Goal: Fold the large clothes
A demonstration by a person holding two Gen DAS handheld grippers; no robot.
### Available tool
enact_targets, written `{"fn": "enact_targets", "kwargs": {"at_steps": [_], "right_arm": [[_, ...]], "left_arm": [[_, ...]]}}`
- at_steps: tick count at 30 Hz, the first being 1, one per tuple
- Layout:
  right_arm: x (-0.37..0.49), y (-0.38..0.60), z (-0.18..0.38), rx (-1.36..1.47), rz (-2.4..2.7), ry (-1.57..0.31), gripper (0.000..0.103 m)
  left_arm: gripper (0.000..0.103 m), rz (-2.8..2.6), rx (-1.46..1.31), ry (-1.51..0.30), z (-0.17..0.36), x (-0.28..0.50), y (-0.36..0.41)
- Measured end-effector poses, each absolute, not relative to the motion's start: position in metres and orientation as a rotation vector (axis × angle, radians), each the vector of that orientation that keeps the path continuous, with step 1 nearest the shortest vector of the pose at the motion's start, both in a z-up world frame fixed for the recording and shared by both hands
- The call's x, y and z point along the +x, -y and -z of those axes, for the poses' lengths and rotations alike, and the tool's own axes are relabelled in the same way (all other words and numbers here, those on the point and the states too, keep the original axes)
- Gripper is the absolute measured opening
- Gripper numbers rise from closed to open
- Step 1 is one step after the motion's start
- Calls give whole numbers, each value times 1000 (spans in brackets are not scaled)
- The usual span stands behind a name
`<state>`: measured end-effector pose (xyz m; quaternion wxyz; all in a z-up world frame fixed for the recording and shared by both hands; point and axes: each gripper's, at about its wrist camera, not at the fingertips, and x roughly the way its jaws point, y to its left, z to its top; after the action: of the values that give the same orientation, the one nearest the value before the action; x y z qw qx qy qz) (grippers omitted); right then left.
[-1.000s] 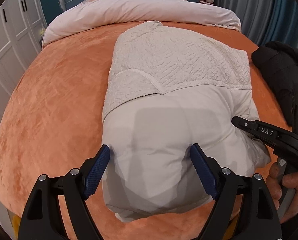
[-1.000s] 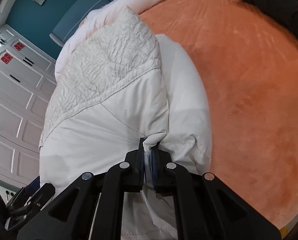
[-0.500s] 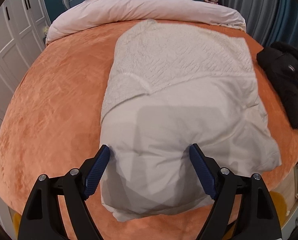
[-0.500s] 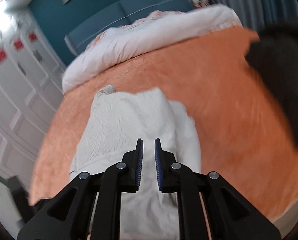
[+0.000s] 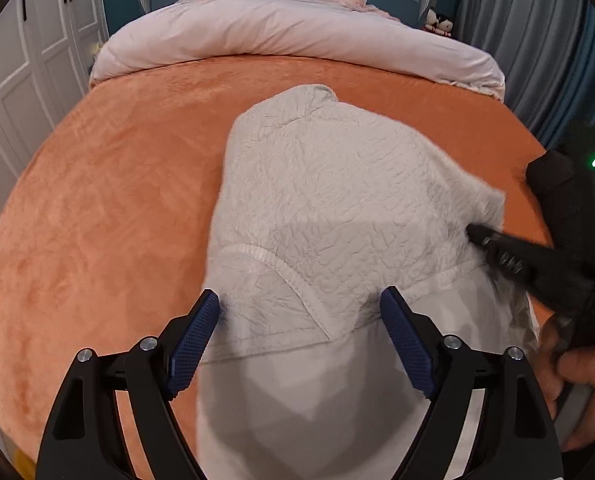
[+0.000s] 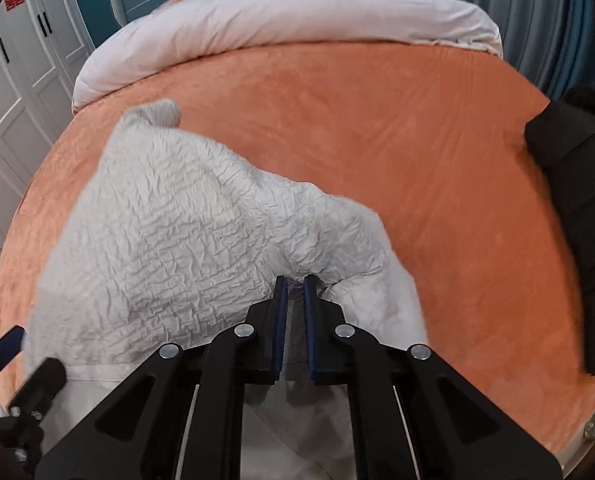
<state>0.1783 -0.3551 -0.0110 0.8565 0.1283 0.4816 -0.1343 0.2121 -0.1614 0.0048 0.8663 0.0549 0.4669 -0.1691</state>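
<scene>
Pinching the white garment (image 6: 185, 232), right jaws are closing; left jaws, opening, straddle it.

The left gripper (image 5: 299, 344), opening, hovers over the white garment (image 5: 329, 216) on the orange bed (image 5: 109, 200); the right gripper (image 5: 475, 236) pinches its right edge.

Left of garment (image 5: 337, 208): bare orange bedspread (image 5: 117, 200), open passage.
Right of garment: bare strip, then black coat (image 6: 577, 208) at the bed edge.
Far end: rolled duvet (image 5: 289, 44) across the bed.
</scene>
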Motion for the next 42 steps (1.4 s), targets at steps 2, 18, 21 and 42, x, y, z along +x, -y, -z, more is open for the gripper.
{"fn": "enact_targets", "kwargs": {"at_steps": [2,18,21,42], "right_arm": [[178,357,25,296,270,-1009,5],[151,369,21,486,229,-911,10],[112,378,-6,557,210,-858,60],[105,399,88,997,7,-973,98]], "left_arm": [[89,361,125,-969,3,212,163],[97,388,41,-982,20,214,141],[94,378,-32,-983,1,210,112],[98,606,-561,-1279,59,259,73]]}}
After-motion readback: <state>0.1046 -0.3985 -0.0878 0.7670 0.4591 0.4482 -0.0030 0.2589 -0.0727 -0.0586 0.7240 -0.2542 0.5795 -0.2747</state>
